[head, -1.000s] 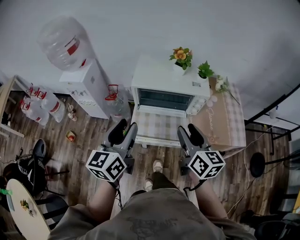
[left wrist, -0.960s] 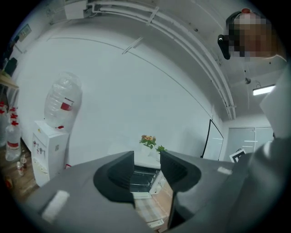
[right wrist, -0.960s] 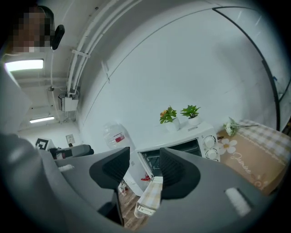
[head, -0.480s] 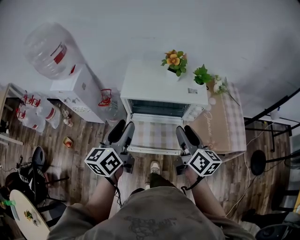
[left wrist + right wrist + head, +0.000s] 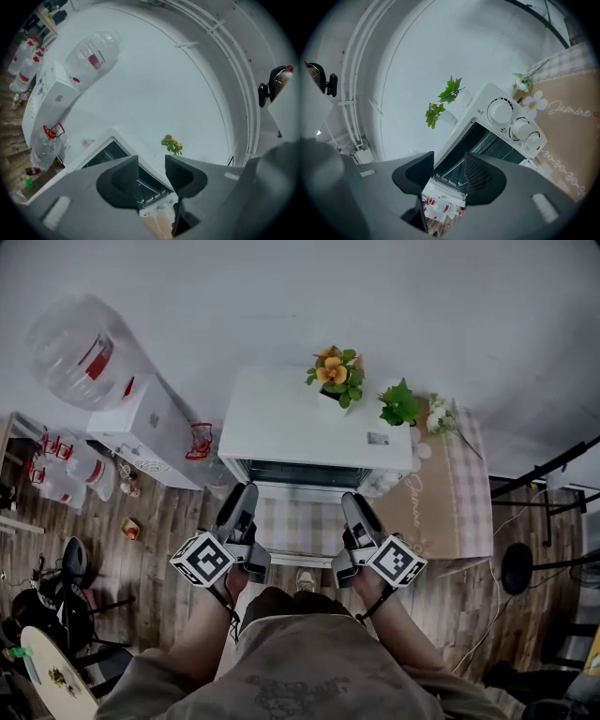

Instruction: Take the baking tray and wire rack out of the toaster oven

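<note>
1. The toaster oven [image 5: 314,418] stands on the table with its door open toward me, so its mouth is easy to reach;
2. I hold the left gripper [image 5: 151,161] and right gripper [image 5: 449,157] level before that mouth, both claws moderately wide and empty, probably ready to go in;
3. The wire rack [image 5: 490,143] sits inside; I cannot pick out the baking tray;
4. Script on the tablecloth [image 5: 567,140] reads roughly "Jamine".

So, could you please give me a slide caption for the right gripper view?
Open right gripper faces the open toaster oven, wire rack visible inside.
</note>
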{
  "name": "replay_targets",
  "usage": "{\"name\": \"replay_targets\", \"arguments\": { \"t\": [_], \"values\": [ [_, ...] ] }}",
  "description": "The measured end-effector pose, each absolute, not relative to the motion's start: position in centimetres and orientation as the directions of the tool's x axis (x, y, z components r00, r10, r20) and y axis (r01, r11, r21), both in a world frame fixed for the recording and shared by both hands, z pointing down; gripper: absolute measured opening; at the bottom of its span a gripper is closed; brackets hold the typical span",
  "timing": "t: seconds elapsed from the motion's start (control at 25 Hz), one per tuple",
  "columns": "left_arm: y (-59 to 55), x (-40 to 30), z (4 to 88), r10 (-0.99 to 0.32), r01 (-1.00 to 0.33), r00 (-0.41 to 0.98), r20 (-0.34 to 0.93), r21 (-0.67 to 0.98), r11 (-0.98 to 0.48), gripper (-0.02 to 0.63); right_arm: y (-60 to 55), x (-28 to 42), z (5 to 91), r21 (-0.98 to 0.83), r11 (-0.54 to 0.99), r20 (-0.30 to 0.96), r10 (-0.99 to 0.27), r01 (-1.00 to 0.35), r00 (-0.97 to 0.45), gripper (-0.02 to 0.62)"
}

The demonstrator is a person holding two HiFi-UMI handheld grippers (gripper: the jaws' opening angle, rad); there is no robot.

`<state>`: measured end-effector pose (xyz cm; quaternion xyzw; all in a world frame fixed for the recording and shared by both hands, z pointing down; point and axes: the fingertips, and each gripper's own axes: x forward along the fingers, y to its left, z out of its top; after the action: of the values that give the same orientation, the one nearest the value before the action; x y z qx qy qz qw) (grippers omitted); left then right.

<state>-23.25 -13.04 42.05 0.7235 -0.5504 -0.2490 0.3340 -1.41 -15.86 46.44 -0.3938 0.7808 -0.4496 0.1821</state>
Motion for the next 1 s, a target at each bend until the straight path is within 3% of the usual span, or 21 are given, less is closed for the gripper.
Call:
{"name": "replay_targets", "arguments": {
  "t": [0.32,0.68,1.0],
  "values": [
    [-15.5,-22.9,46.9,-0.97,-0.361,0.244,0.016,0.929,-0.076,0.179,-18.9,-1.2,49.7,-0.912,0.176,0.071,-0.821,-0.369,-0.567,0.204],
    [-18.5,-23.6,50.1,-0.973,-0.291,0.232,-0.002,0.954,-0.072,0.169,-21.6,-0.8,52.6,-0.952,0.084,0.072,-0.874,-0.295,-0.481,0.199],
    [-21.6,-22.8,51.6,-0.967,-0.139,0.237,-0.094,0.982,-0.129,0.169,-24.0,-1.8,54.4,-0.966,0.086,0.028,-0.903,-0.243,-0.428,0.201]
  ]
}}
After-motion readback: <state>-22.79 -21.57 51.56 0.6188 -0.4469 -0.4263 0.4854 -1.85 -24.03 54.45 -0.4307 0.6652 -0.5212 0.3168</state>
